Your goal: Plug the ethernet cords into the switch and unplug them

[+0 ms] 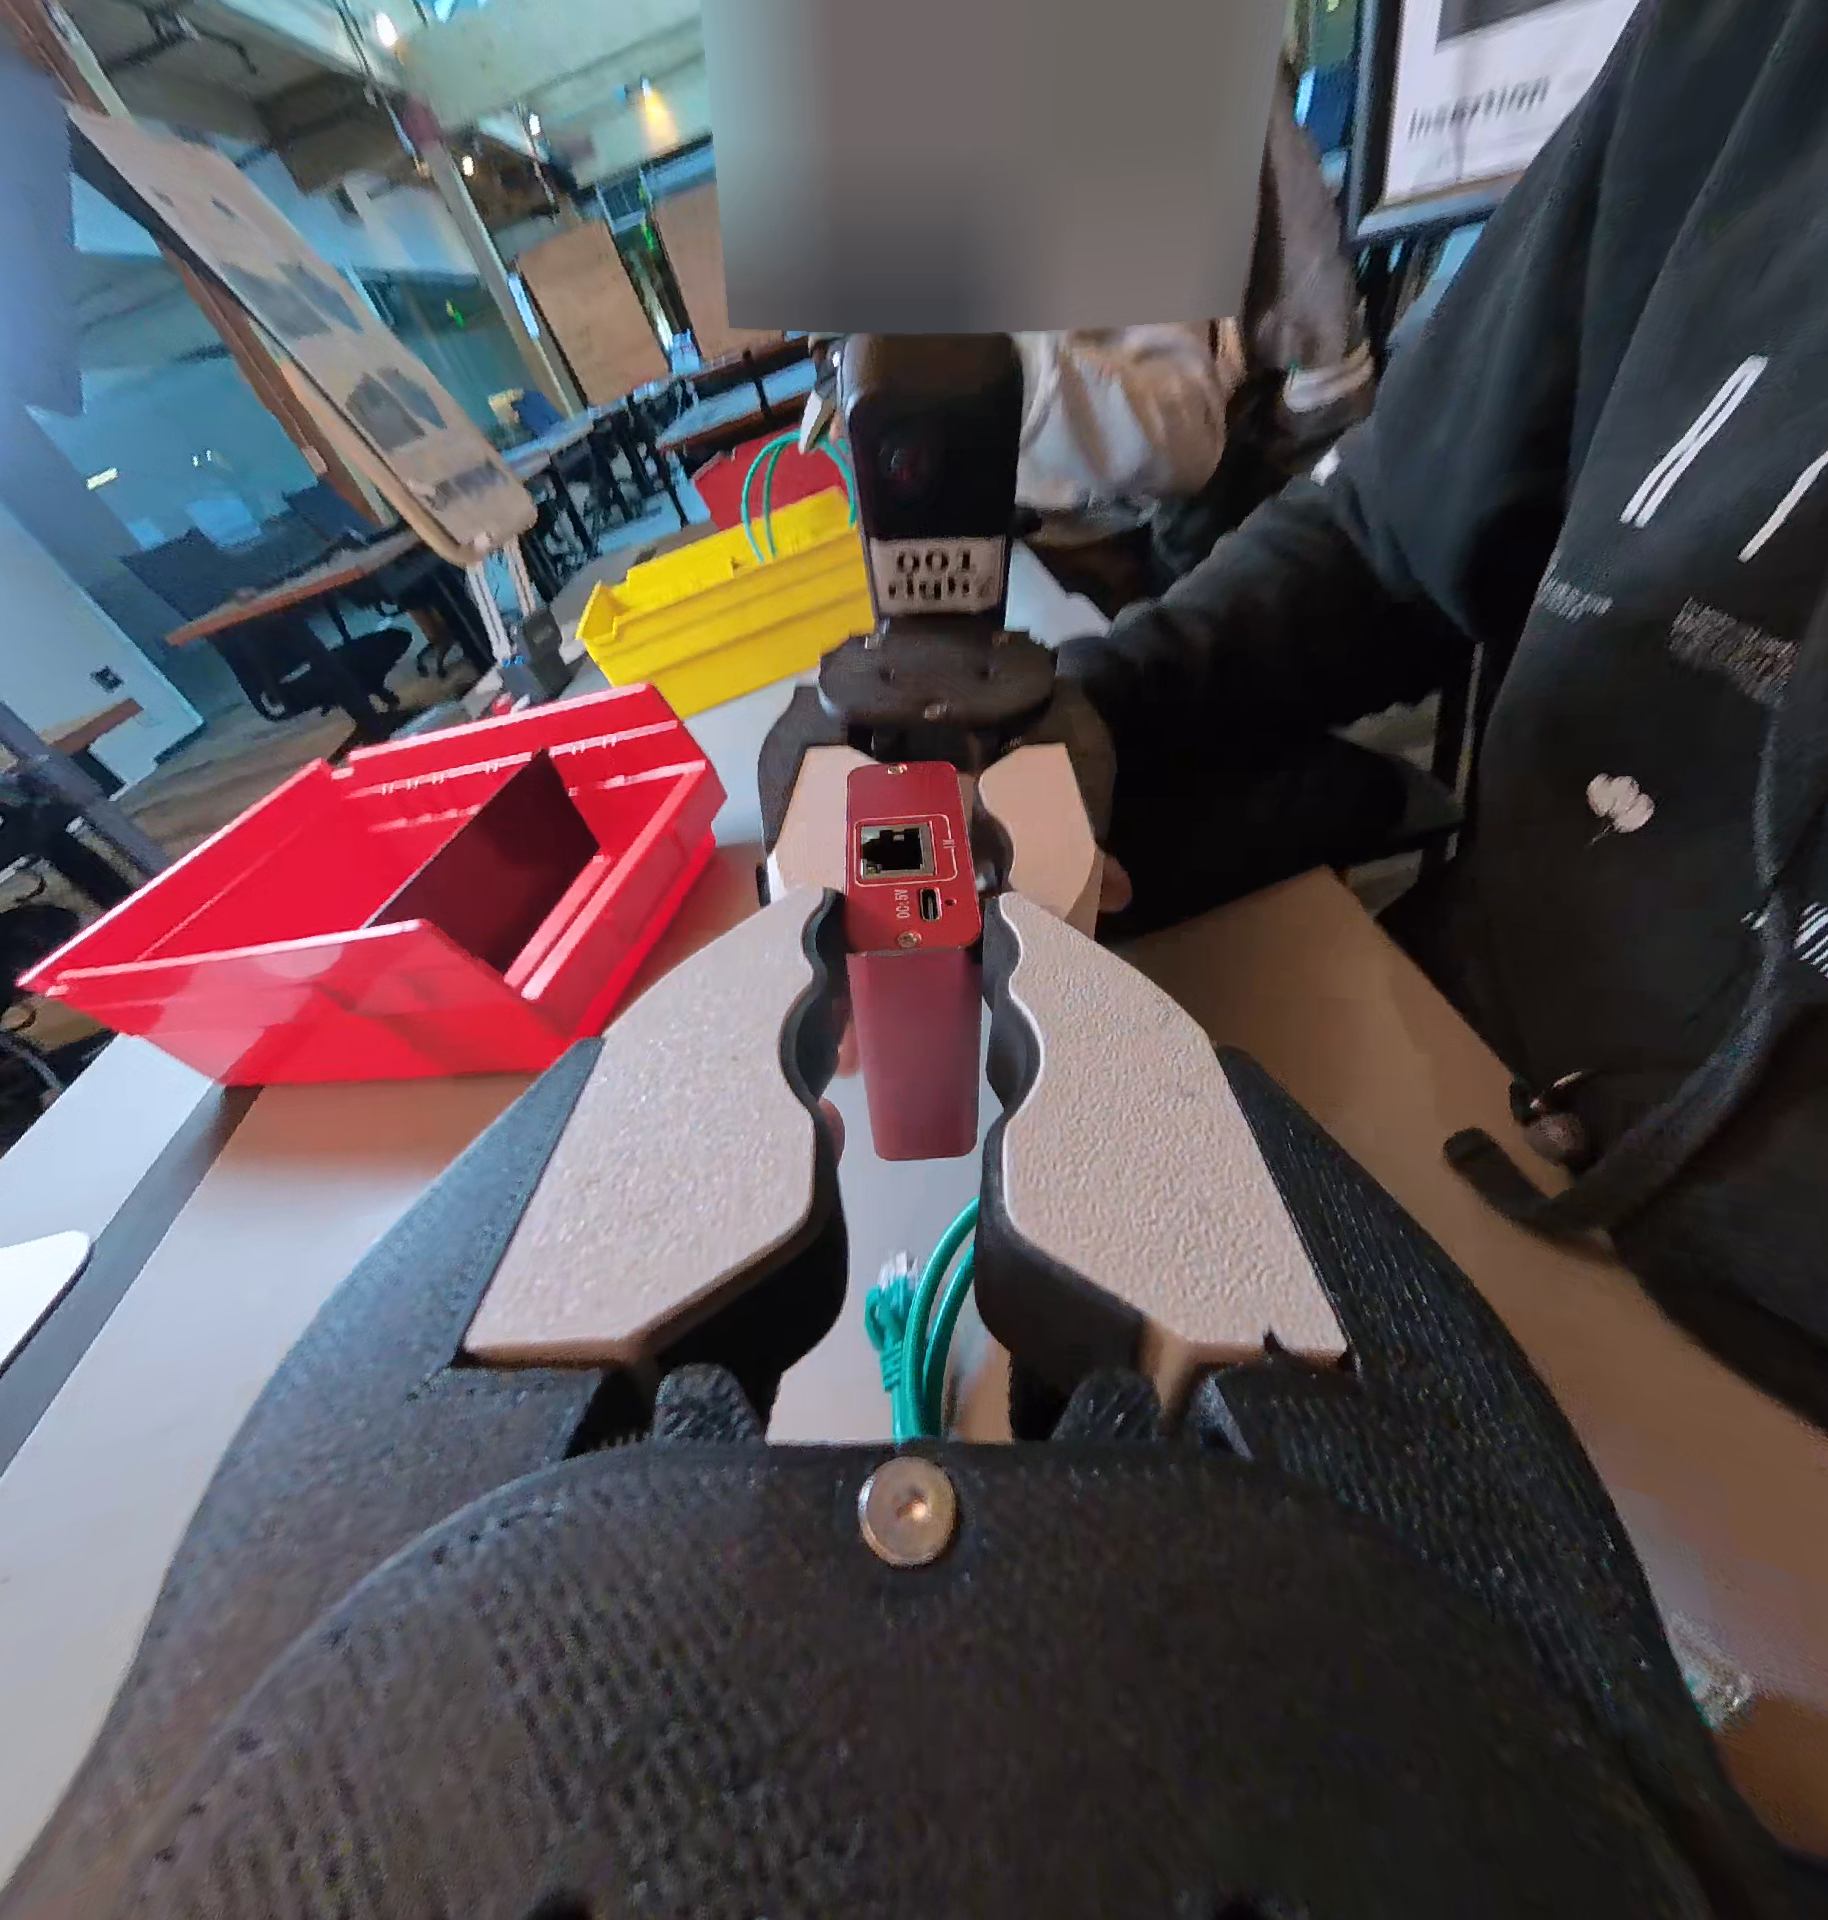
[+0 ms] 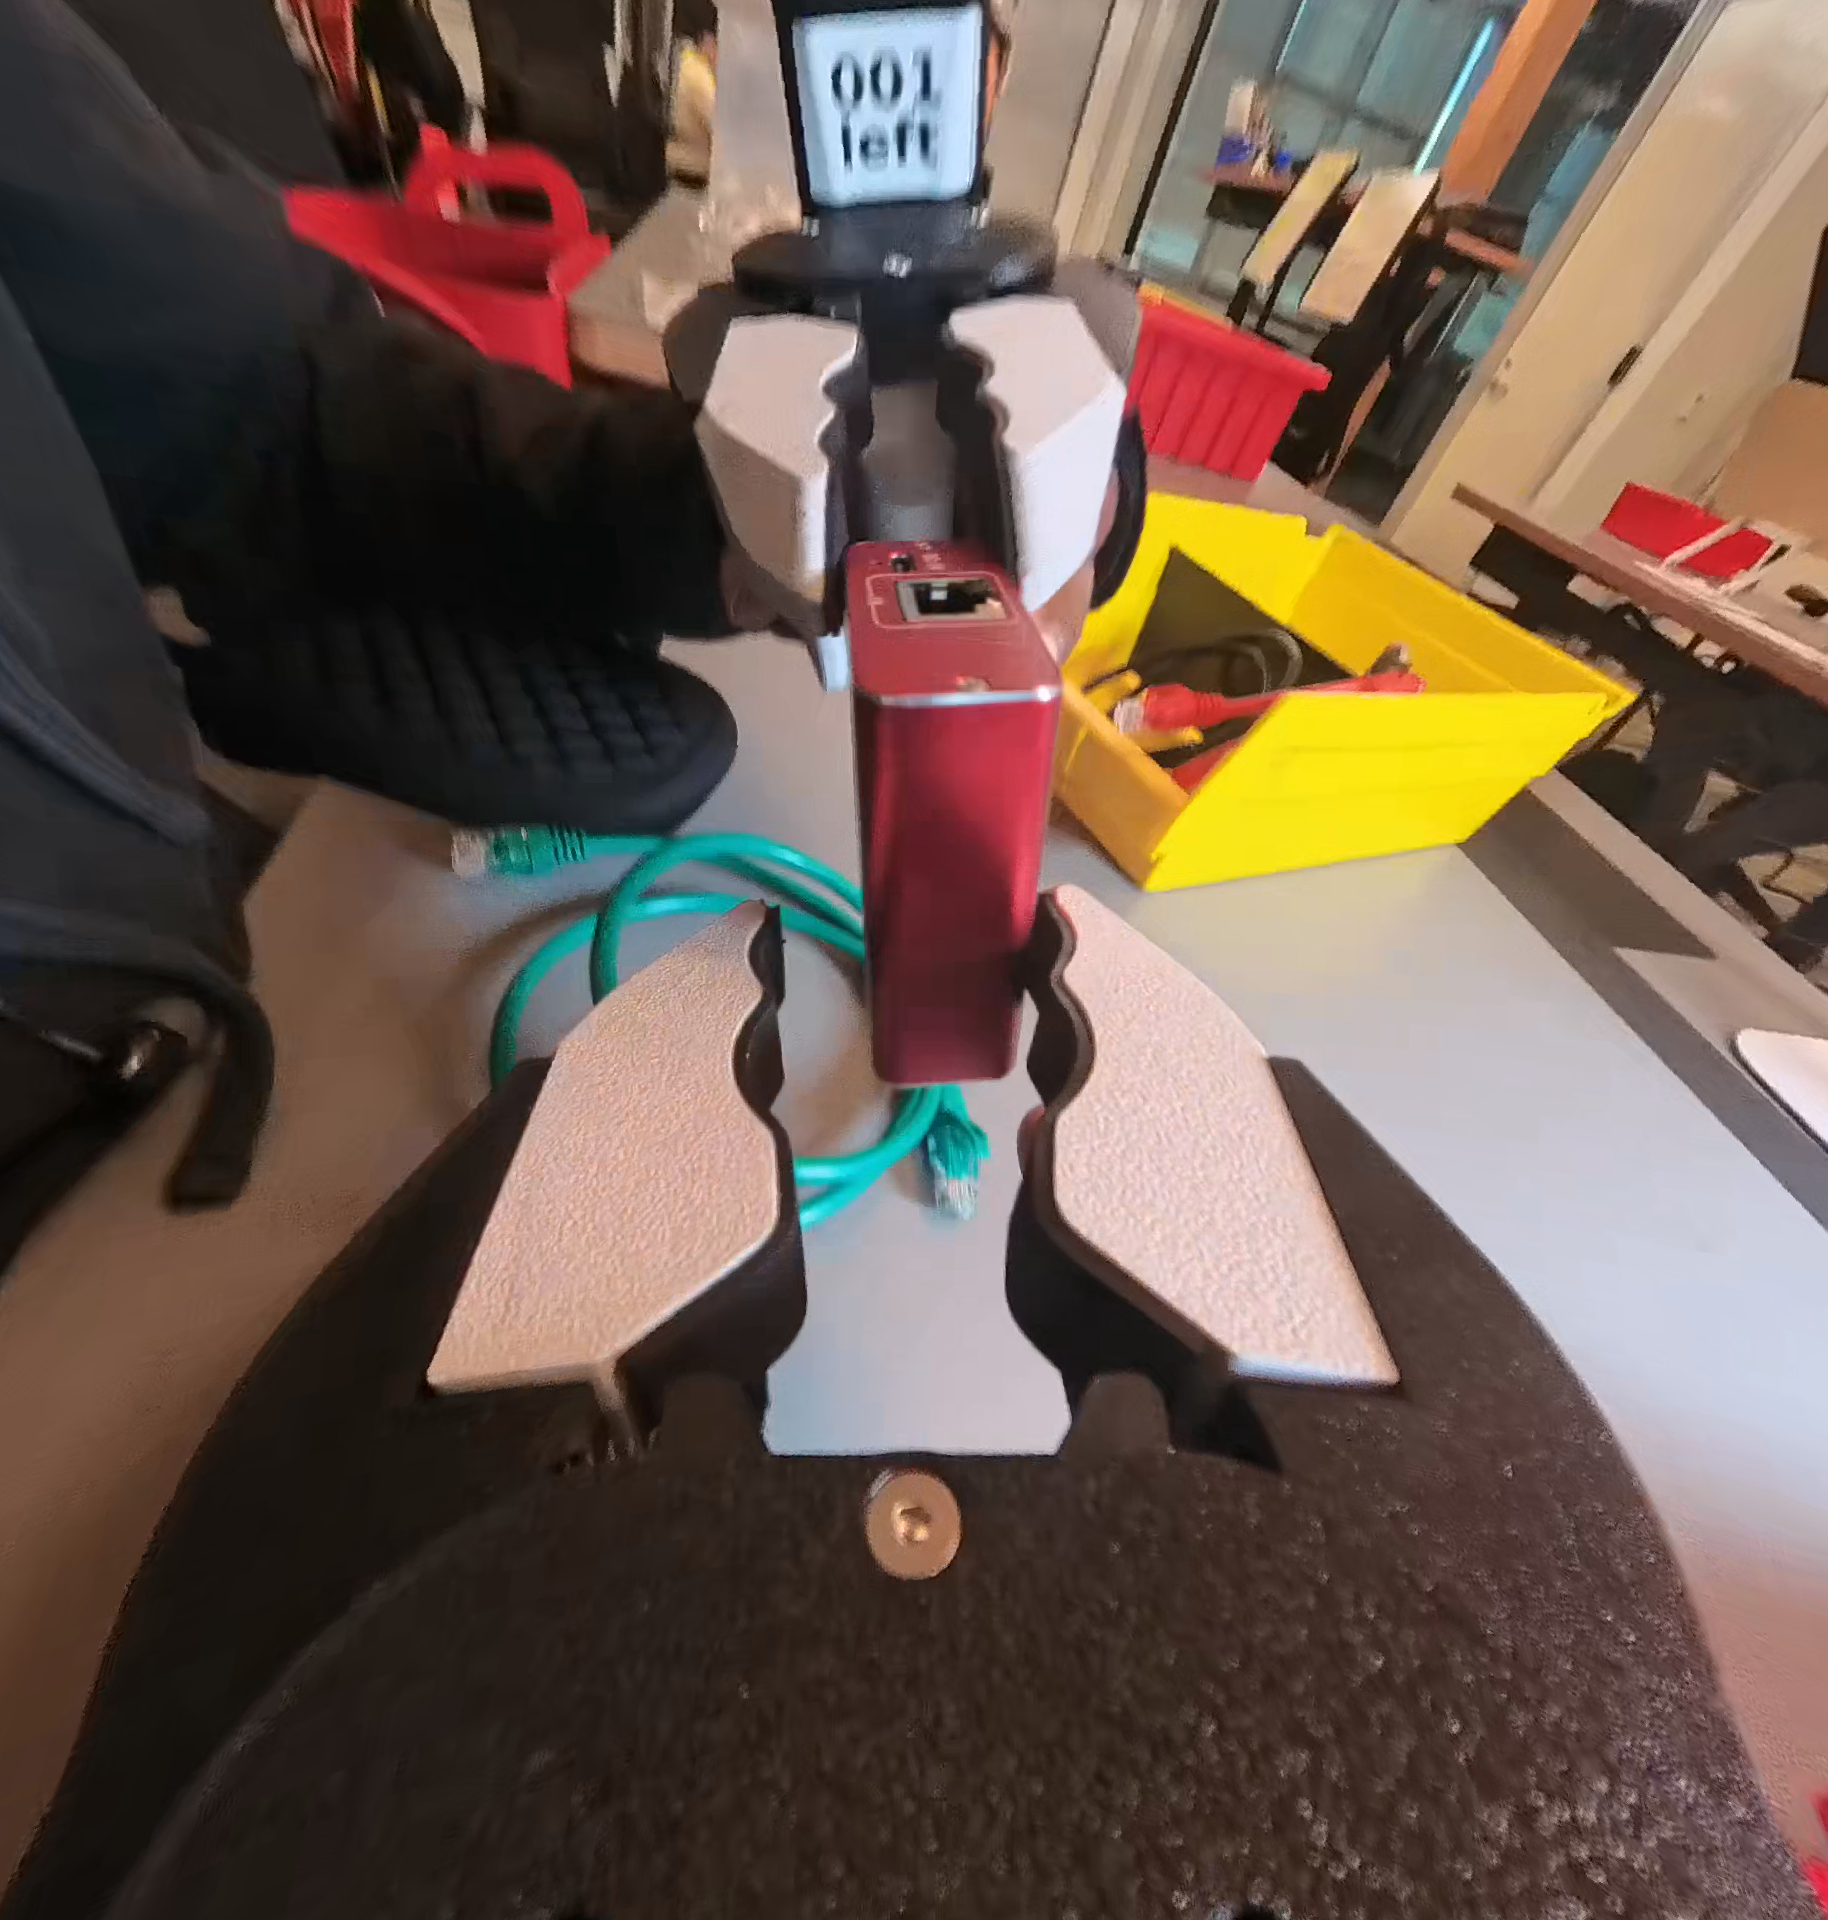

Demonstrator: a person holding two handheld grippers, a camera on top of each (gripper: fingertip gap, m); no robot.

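A small dark-red switch (image 1: 915,1039) (image 2: 941,852) is held upright above the grey table, with an empty ethernet port on each end face. My left gripper (image 1: 915,914) is shut on it; in the right wrist view it (image 2: 925,561) grips the switch's far end. My right gripper (image 2: 905,925) is open around the near end, with a gap on the left side. It faces me in the left wrist view (image 1: 925,821). A green ethernet cord (image 2: 681,883) (image 1: 920,1320) lies coiled on the table below, both plugs free.
An empty red bin (image 1: 370,935) stands left, with a yellow bin (image 1: 723,613) behind it. The yellow bin (image 2: 1357,769) holds red and black cords. A person in a dark jacket (image 1: 1616,727) stands close by. The table edge (image 2: 1668,935) runs along the right. Across from one pair of fingers to the other is roughly 5 centimeters.
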